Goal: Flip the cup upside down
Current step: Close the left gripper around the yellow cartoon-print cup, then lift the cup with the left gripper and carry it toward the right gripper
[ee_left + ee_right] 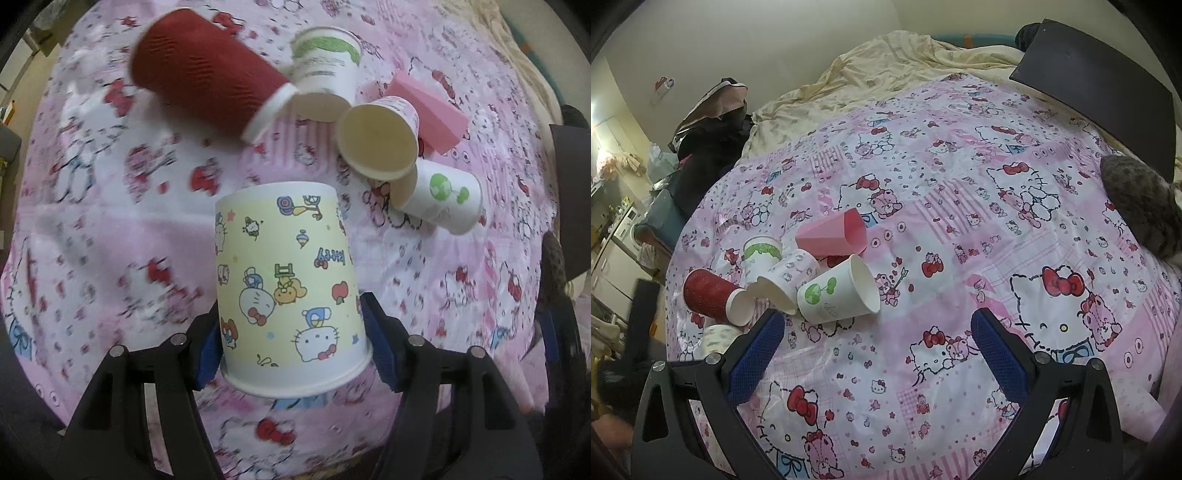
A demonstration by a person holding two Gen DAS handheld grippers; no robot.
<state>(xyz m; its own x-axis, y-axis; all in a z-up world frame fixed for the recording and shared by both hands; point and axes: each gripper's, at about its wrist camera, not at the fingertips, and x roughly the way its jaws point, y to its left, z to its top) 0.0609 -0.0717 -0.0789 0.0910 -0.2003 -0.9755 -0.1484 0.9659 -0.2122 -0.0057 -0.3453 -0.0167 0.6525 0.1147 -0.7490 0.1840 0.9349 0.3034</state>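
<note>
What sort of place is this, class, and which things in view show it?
Probably a bedroom at home: a Hello Kitty bedsheet spread over a bed, a crumpled cream blanket behind it, and paper cups scattered on top.

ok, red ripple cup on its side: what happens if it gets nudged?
The red ripple cup lies on its side, so it would probably roll, likely curving since it tapers. It looks like empty paper: probably light. The ribbed sleeve probably grips well.
</note>
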